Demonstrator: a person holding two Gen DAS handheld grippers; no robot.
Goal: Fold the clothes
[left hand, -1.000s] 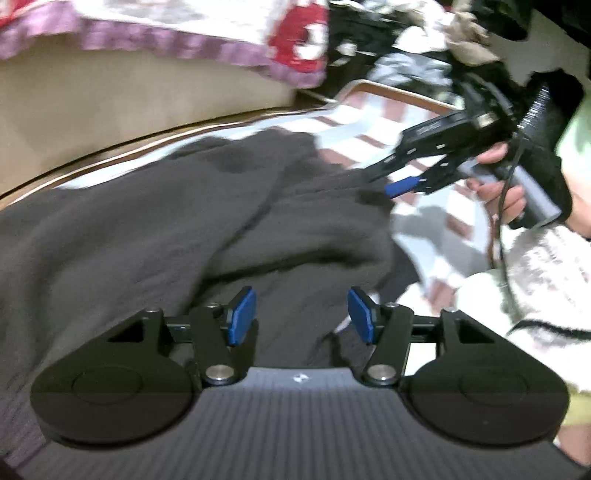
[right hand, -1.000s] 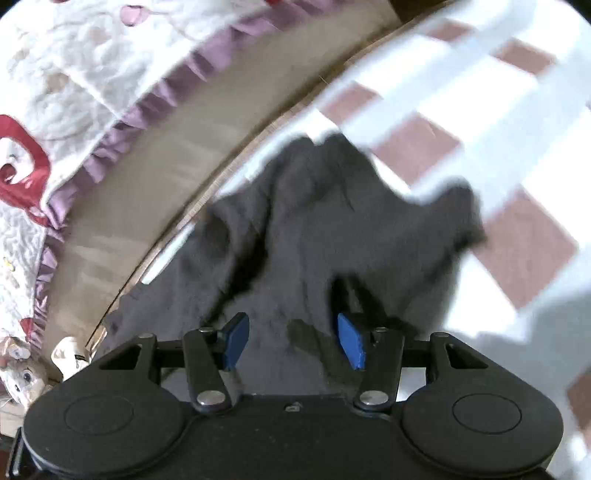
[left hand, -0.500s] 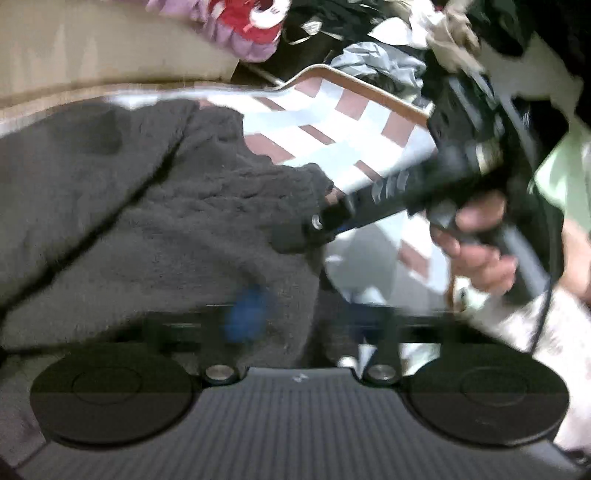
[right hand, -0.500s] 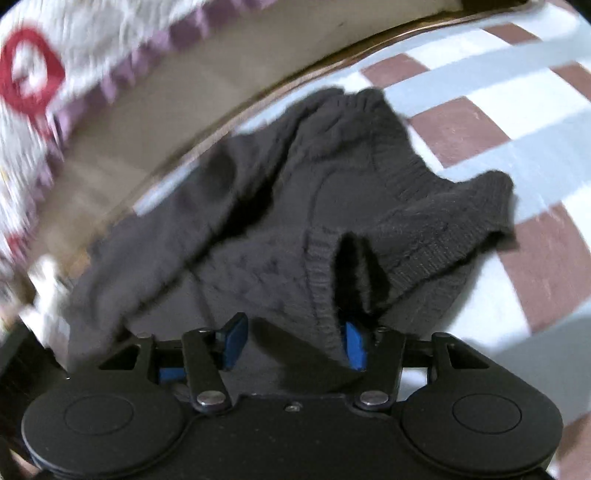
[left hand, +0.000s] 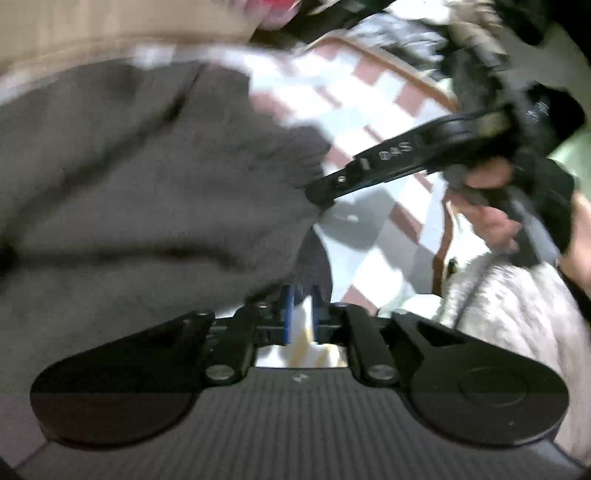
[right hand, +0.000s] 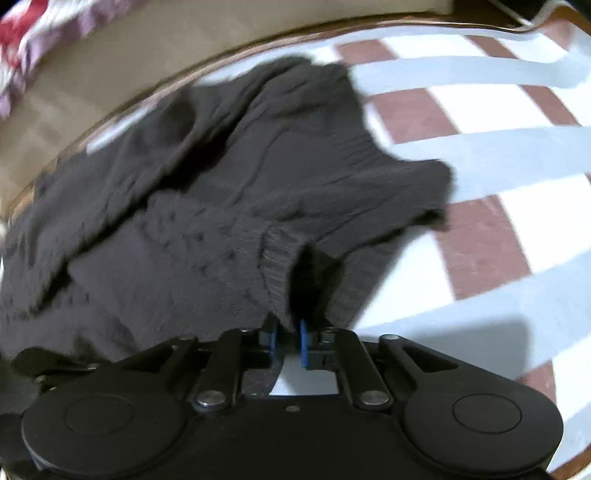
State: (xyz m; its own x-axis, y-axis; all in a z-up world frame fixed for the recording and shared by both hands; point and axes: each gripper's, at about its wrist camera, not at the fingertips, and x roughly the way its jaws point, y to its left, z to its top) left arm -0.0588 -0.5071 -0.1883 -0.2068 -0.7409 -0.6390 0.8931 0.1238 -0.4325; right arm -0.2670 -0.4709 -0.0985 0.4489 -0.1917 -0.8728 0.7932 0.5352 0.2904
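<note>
1. Nearest the lens in the right wrist view, the right gripper has its blue fingers drawn narrow onto the ribbed hem of the dark grey knit sweater, low in the frame's middle. Keep that pinch firm; knit is thick and springy, so I judge a shallow bite could slip out under the garment's weight.

2. In the left wrist view, the left gripper also has its fingers nearly together at bottom centre, with the sweater's edge hanging right at them. Blur hides whether cloth is truly caught; pale surface shows through the gap.

3. The sweater fills the left half of both frames, bunched and rumpled rather than flat. Lift both held points evenly and keep them well apart, so the edge between them stays taut and the fold line runs straight.

4. Further out lies the checked tablecloth on the tabletop, open at the right of the frame. Carry the hem over the body and lay it down there smoothly, without dragging the lower layer.

5. Farthest, at upper left, a quilt sits beyond the tabletop's edge; steer away from it.
</note>
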